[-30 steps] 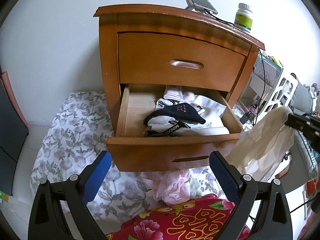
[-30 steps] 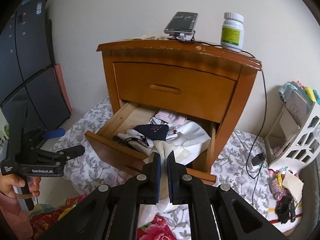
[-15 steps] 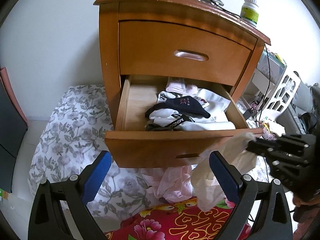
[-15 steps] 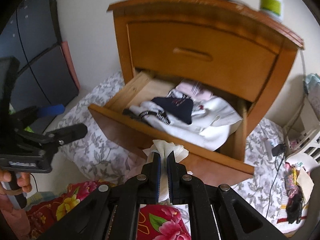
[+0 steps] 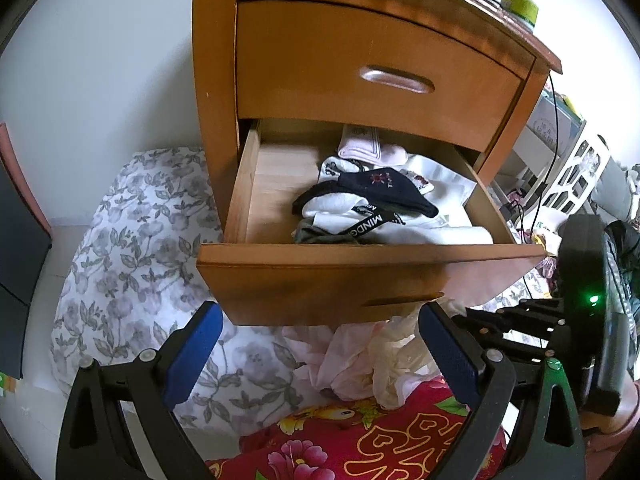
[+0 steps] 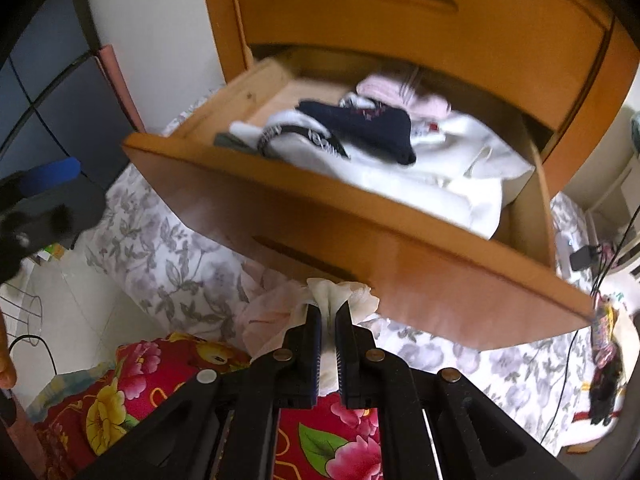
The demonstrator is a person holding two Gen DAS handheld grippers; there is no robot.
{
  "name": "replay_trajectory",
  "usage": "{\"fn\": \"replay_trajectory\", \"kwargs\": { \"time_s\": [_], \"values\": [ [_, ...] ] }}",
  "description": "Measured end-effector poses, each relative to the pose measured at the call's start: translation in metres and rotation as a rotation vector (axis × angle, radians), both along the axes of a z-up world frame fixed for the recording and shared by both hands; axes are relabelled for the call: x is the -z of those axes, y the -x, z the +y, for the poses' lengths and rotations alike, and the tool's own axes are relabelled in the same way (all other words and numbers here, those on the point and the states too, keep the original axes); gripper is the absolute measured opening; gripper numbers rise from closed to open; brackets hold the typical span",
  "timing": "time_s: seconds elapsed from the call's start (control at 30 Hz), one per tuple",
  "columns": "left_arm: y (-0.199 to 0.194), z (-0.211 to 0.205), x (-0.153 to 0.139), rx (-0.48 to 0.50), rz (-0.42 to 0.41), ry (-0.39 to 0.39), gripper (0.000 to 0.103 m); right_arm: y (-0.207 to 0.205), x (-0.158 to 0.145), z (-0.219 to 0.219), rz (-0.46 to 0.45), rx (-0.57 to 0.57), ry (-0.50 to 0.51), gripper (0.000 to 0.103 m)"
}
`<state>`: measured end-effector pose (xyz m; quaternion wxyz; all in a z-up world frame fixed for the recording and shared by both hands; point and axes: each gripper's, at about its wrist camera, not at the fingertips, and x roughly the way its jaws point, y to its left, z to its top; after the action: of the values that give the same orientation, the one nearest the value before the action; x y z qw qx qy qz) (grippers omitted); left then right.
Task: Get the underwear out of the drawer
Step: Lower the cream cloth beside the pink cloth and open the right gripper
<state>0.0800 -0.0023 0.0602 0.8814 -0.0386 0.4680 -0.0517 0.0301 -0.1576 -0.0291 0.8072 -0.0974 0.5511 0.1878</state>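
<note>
The lower drawer (image 5: 360, 256) of a wooden nightstand is pulled out. In it lie dark navy underwear (image 5: 380, 188) (image 6: 368, 128), white garments with a black lettered band (image 5: 372, 220) and a pink piece (image 5: 372, 148) at the back. My left gripper (image 5: 320, 344) is open with nothing between its blue fingers, just below the drawer front. My right gripper (image 6: 329, 320) is shut on cream underwear (image 6: 340, 296) (image 5: 396, 356), low in front of the drawer, over a pale pink garment (image 5: 332, 356).
The upper drawer (image 5: 380, 72) is closed, and a white bottle (image 5: 520, 0) stands on top. A grey floral sheet (image 5: 132, 240) and a red flowered cloth (image 5: 360, 440) cover the floor. A white rack (image 5: 572, 176) and cables (image 6: 592, 256) are at the right.
My right gripper has carried the cream underwear down and left, from beside the drawer to below its front. My left gripper has moved closer to the drawer, still open.
</note>
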Motion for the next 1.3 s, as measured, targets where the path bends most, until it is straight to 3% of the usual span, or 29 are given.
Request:
{"fn": "replay_trajectory", "kwargs": {
  "time_s": [0.43,0.7,0.77,0.83,0.9,1.0,1.13,1.3],
  "values": [
    [-0.012,-0.002,0.017,0.011,0.050,-0.012,0.098,-0.014,0.042,0.002,0.105,0.024,0.018,0.008],
    [-0.013,-0.003,0.021,0.013,0.062,-0.018,0.098,-0.018,0.045,-0.001,0.127,0.048,0.029,0.009],
    [-0.013,-0.003,0.021,0.010,0.063,-0.019,0.098,-0.018,0.044,-0.002,0.127,0.052,0.027,0.013],
    [-0.013,-0.003,0.021,0.008,0.063,-0.020,0.098,-0.018,0.041,-0.003,0.127,0.057,0.026,0.026],
    [-0.013,-0.003,0.021,0.007,0.062,-0.021,0.098,-0.017,0.039,-0.004,0.122,0.061,0.023,0.032],
    [-0.012,-0.003,0.021,0.007,0.061,-0.022,0.098,-0.017,0.033,-0.006,0.116,0.067,0.016,0.035],
    [-0.012,-0.004,0.019,0.005,0.058,-0.024,0.098,-0.015,0.024,-0.011,0.096,0.083,0.004,0.054],
    [-0.011,-0.003,0.017,-0.002,0.056,-0.026,0.098,-0.014,0.010,-0.020,0.062,0.114,-0.010,0.063]
  ]
}}
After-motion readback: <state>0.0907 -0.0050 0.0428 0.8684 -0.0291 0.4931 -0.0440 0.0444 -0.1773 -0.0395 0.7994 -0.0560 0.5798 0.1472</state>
